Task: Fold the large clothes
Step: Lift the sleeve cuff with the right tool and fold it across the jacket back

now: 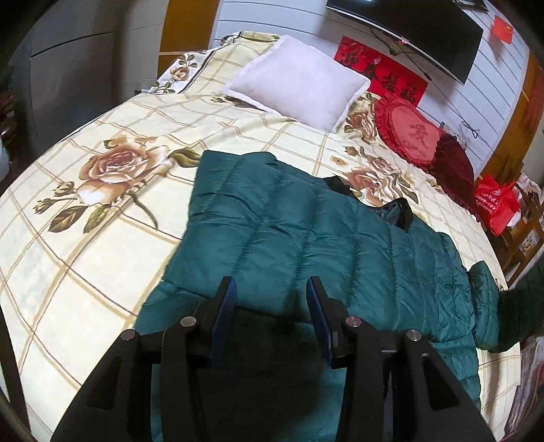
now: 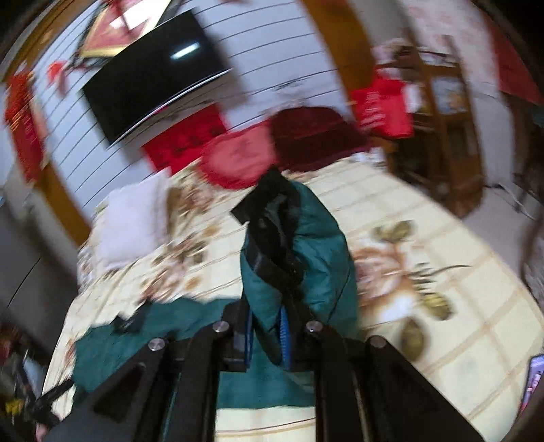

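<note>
A dark green quilted jacket (image 1: 306,231) with a black collar lies spread on the floral bedspread (image 1: 85,255). My left gripper (image 1: 272,292) hovers over its near edge, its blue-padded fingers (image 1: 227,299) apart and nothing pinched between them. In the blurred right wrist view, my right gripper (image 2: 267,319) is shut on a bunched fold of the jacket (image 2: 316,258) with black lining showing. That fold is lifted above the bed, while the remaining green fabric (image 2: 112,346) trails down to the lower left.
A white pillow (image 1: 299,81) and a red heart cushion (image 1: 411,136) lie at the head of the bed. A black TV (image 1: 418,30) hangs on the wall. A red bag (image 1: 496,204) and wooden furniture (image 2: 442,129) stand beside the bed.
</note>
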The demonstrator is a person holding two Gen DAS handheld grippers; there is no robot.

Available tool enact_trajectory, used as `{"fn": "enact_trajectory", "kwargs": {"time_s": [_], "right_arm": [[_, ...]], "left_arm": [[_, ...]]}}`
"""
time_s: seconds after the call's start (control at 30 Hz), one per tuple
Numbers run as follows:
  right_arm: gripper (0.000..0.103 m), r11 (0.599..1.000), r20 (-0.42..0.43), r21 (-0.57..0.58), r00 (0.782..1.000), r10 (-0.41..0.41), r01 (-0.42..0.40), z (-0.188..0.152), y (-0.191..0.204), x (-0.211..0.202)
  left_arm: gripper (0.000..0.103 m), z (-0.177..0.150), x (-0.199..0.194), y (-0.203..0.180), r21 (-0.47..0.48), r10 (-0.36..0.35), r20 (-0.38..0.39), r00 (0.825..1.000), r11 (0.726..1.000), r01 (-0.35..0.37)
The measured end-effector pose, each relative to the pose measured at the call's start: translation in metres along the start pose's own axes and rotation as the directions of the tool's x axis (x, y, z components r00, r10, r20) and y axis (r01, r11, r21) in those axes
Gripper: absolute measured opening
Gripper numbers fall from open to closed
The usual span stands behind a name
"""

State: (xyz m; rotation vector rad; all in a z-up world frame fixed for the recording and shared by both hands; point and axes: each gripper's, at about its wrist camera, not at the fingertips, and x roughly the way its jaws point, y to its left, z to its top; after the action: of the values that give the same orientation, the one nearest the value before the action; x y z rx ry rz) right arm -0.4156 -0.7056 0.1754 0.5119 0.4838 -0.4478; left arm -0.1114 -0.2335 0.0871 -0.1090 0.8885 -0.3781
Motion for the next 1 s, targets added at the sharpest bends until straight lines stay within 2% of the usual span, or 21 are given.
{"fn": "enact_trajectory", "kwargs": {"time_s": [0.17, 0.33, 0.63, 0.8, 1.0], "right_arm": [[0.013, 0.982, -0.104, -0.134, 0.988, 0.117, -0.131, -0.019, 0.088, 0.032], [0.013, 0.965, -0.177, -0.143, 0.965, 0.193, -0.219, -0.042, 0.14, 0.058], [0.013, 0.938, -0.303, -0.163, 0.92, 0.246, -0.305, -0.088, 0.198, 0.101], [0.013, 0.915, -0.359, -0.165, 0.886, 0.292, -0.369, -0.112, 0.23, 0.12], [0.013, 0.912, -0.426, -0.135, 0.853, 0.301, -0.388, -0.141, 0.25, 0.15]], "left_arm": [[0.051, -0.001, -0.002, 0.01, 0.008, 0.01, -0.006, 1.0, 1.0, -0.01], [0.051, -0.003, -0.001, 0.016, -0.003, 0.005, -0.012, 1.0, 1.0, -0.005], [0.051, -0.004, 0.004, 0.019, -0.011, -0.006, -0.022, 1.0, 1.0, 0.006], [0.051, -0.004, 0.007, 0.019, -0.014, -0.009, -0.025, 1.0, 1.0, 0.008], [0.051, -0.004, 0.009, 0.019, -0.016, -0.008, -0.029, 1.0, 1.0, 0.008]]}}
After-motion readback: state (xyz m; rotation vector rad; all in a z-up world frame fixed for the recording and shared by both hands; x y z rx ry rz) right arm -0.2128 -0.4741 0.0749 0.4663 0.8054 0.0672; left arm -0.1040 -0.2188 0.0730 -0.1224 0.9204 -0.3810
